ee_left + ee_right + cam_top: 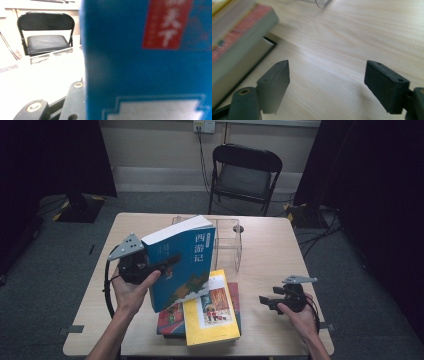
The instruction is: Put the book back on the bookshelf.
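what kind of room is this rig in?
Probably a lab or studio set up for recording, not a home. A bare wooden table stands on grey carpet between black curtains, with a folding chair and cables running to a wall socket behind it.

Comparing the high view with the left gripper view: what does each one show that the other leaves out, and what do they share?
The high view alone takes in the left claw shut on the blue book, lifted and tilted above the stack of books, plus the clear box, the table and the open right claw resting low over it.

The left gripper view alone gives a close look at the red label on the book's cover.

Both show the blue book and the black folding chair beyond the table.
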Demonstrator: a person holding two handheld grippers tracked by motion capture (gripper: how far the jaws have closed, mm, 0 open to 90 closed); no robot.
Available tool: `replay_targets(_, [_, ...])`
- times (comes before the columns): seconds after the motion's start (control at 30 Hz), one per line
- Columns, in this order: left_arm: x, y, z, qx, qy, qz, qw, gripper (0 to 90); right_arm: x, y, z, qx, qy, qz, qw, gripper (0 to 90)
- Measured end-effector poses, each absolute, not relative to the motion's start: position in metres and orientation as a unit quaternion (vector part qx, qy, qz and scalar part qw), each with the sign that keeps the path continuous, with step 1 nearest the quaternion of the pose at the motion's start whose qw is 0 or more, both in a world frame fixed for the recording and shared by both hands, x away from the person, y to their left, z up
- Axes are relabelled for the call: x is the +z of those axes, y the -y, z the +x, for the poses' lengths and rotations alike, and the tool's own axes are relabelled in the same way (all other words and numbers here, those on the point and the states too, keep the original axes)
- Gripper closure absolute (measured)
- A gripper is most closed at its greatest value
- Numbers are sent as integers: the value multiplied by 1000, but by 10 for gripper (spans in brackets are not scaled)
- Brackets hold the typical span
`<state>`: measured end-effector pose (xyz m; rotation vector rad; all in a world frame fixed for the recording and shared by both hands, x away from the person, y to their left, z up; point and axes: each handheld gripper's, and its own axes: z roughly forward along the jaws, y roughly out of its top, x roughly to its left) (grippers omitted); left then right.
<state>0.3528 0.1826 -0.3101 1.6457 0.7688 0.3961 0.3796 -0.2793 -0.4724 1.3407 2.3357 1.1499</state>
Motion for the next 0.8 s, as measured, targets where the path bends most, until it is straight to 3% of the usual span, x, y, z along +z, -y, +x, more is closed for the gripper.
replay_targets(0.37, [-298, -219, 364, 206, -378, 665, 610, 614, -489, 277, 383, 341, -803, 469, 136, 160])
replay_targets(0.5, [-295, -229, 368, 220, -390, 658, 605, 615, -493, 275, 379, 331, -809, 453, 174, 158])
replay_targets(0.8, [-293, -226, 381, 243, -408, 645, 599, 616, -497, 273, 376, 337, -804, 450, 192, 142])
